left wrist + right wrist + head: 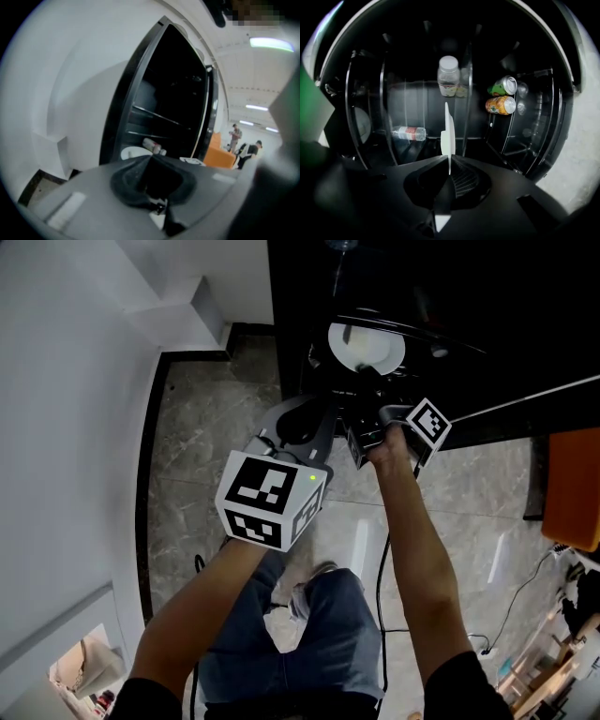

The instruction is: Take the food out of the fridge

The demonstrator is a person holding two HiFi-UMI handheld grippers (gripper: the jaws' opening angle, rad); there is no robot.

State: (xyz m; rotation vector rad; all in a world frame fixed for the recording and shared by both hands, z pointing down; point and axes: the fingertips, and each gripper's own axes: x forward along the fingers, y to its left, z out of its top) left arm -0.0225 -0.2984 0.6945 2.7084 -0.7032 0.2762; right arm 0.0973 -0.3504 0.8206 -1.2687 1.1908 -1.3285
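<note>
**A:** Two grippers at the fridge (286,324), which one's doing the work?

**B:** Right gripper (449,160) is clamping the plate (447,130) rim. Plate's lying straight ahead of it inside, edge-on to the jaws. Left gripper (152,158) is hanging closed and empty just beside. Bottle (408,133) and cans (502,96) are sitting either side, apart from the plate, so pulling straight back is looking clear to me.

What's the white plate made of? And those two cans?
The white plate looks like glazed ceramic, or maybe hard plastic. It is smooth and glossy, with a thin stiff rim. The two cans, green and orange, look like printed metal, because their round ends shine silver.
</note>
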